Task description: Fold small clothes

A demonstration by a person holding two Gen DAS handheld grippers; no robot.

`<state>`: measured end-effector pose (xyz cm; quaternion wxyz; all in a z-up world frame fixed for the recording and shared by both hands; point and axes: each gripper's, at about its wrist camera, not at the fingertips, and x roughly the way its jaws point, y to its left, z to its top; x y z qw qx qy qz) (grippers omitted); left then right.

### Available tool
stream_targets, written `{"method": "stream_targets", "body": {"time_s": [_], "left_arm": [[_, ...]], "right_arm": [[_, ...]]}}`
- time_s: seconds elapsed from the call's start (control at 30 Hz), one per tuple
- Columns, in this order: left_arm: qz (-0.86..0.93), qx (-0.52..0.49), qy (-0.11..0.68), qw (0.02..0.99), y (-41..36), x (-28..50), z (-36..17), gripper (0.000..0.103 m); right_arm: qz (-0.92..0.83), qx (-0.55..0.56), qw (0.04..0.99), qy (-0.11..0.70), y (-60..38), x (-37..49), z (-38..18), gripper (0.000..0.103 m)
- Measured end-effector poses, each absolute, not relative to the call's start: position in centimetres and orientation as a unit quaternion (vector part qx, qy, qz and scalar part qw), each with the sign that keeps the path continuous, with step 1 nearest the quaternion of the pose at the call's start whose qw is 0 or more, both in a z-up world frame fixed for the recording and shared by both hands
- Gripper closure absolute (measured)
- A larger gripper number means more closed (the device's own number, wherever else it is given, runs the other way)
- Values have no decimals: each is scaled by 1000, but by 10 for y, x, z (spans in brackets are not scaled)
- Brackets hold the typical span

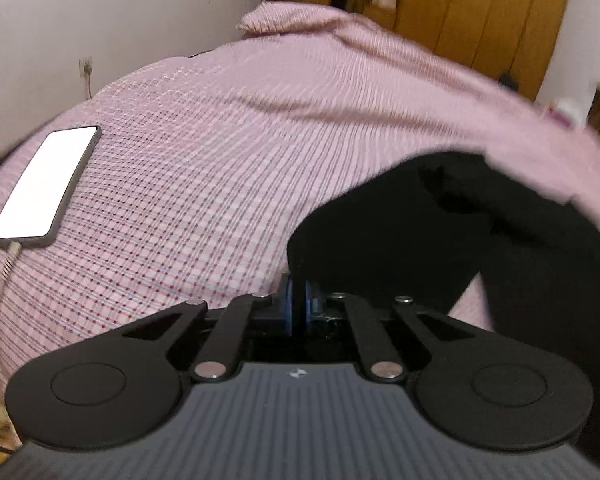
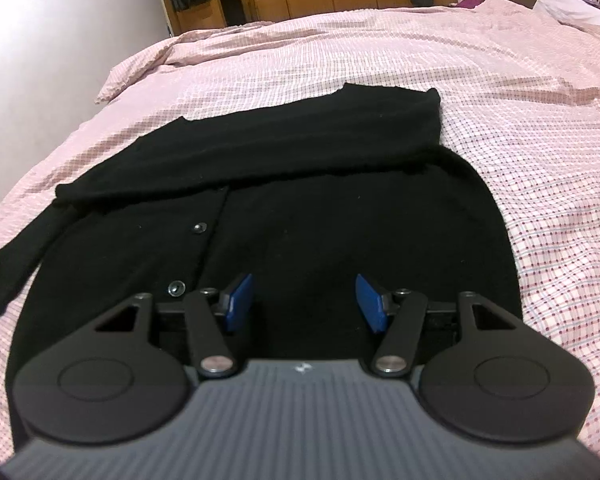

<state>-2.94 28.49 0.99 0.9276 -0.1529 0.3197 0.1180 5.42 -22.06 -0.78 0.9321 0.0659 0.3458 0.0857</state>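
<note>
the left tool (image 1: 299, 304) is closed on an edge of the black cardigan (image 2: 284, 208) (probably to fold it) on the bed (image 2: 500, 120); the right tool (image 2: 302, 300) hovers open above it.

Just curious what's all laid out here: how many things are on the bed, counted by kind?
Black cardigan: 1
Phone with cable plugged in: 1
Total on the pink checked bedspread: 2
</note>
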Motion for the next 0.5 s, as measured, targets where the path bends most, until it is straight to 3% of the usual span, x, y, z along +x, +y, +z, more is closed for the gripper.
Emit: {"method": "stream_targets", "body": {"time_s": [0.5], "left_arm": [[11,-189,205,960,236,8,114,97]], "right_arm": [[97,81,935,332,-226,48,-6,44]]}}
